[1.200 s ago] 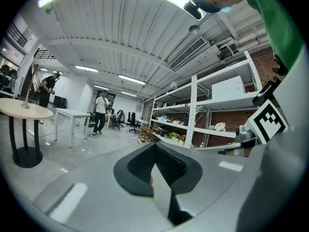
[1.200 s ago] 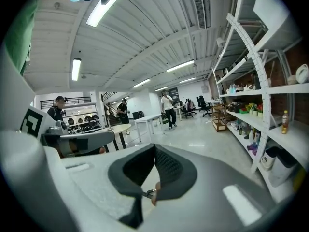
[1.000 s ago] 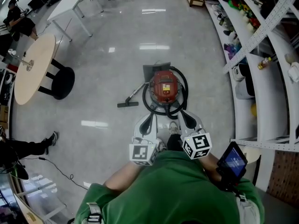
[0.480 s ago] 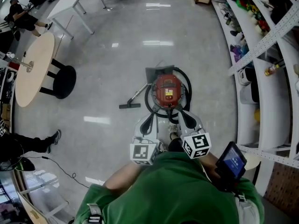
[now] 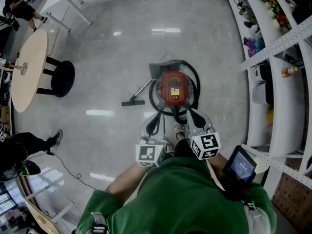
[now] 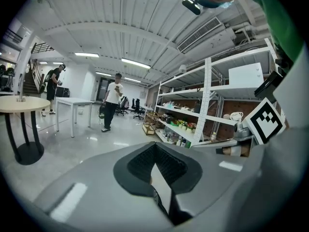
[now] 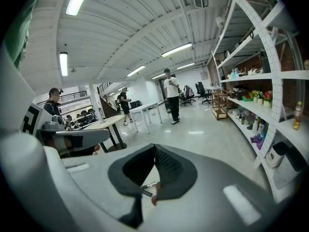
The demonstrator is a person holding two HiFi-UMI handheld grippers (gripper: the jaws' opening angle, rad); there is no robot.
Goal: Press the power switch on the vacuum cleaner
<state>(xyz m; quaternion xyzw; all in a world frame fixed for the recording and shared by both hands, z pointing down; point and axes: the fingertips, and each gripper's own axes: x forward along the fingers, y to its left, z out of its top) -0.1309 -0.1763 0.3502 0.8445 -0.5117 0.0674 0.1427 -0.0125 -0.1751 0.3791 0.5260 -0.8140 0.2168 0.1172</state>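
Nearby, shelving [image 5: 274, 82] stands beside the vacuum cleaner [image 5: 174, 89]; round table [image 5: 27, 69] well apart.

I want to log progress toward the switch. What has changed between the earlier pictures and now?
The left gripper and the right gripper have moved a little forward; their tips are now close to the black hose around the red vacuum cleaner. Nothing was taken hold of or let go; both stay shut and empty. The vacuum cleaner, its floor nozzle and the round table did not move.

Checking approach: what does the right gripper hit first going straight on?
Probably nothing: the right gripper lines up with the red vacuum cleaner from above, but its own view shows only open floor.
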